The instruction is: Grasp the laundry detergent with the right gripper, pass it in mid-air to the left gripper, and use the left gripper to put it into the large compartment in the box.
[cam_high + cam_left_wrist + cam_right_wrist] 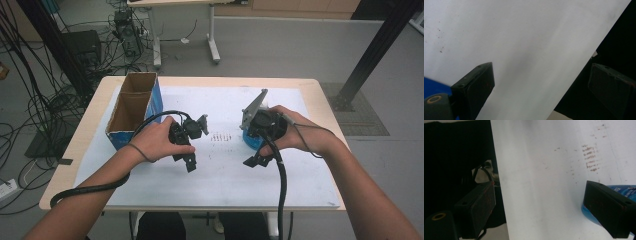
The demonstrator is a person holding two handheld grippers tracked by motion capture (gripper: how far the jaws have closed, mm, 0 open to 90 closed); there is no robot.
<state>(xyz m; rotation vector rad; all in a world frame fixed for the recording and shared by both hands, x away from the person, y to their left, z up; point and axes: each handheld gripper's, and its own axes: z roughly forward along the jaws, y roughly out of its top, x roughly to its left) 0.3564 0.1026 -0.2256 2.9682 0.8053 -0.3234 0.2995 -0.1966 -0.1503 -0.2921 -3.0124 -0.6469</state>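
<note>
got both tools, left and right, gaping wide over the worktop, so that blue container beside the right one gets grabbed easy.

A light wooden counter carries a white sheet that covers most of its top. At about ten o'clock on the sheet stands an open cardboard box with blue sides. At about three o'clock sits a blue tub. Faint brown smudges mark the sheet's middle.
</note>
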